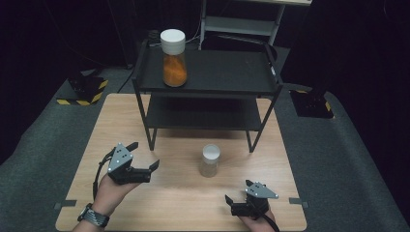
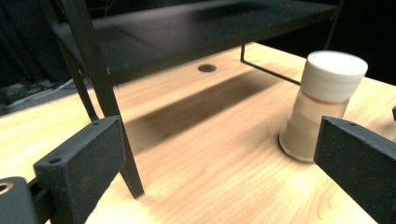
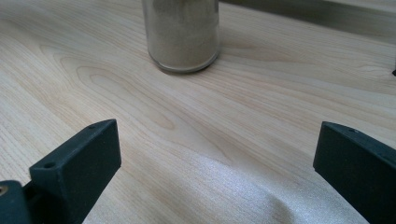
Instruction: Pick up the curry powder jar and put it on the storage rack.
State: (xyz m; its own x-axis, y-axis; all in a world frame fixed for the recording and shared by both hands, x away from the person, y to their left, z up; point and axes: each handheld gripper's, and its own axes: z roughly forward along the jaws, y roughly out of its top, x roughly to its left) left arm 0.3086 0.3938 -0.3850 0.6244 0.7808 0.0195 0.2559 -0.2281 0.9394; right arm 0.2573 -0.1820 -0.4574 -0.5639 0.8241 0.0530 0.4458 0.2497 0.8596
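- The small clear jar with a white ribbed screw lid and pale beige powder inside (image 1: 210, 160) stands upright on the light wooden tabletop (image 1: 183, 193), just in front of the black metal two-tier shelf rack (image 1: 208, 87) and roughly between the two hands.
- The left gripper (image 1: 145, 162) sits left of the jar with its jaws spread wide and nothing between them; in the left gripper view the jar (image 2: 322, 105) stands ahead, toward the right jaw.
- The right gripper (image 1: 231, 203) rests near the table's front edge, jaws also wide apart and empty, the jar (image 3: 181, 35) standing ahead of it.
- The jar looks light and rigid, probably smooth-walled (glass or plastic, I cannot tell which), so it may slip in hard jaws; I would take it across the straight body below the lid, or on the ribbed lid for better bite.
- A taller clear jar with a white lid and orange contents (image 1: 173, 58) stands on the rack's top tier, at its left end.
- The wood grain is flat and bare; grey carpet (image 1: 338, 159) surrounds the table, and the room beyond is dark.
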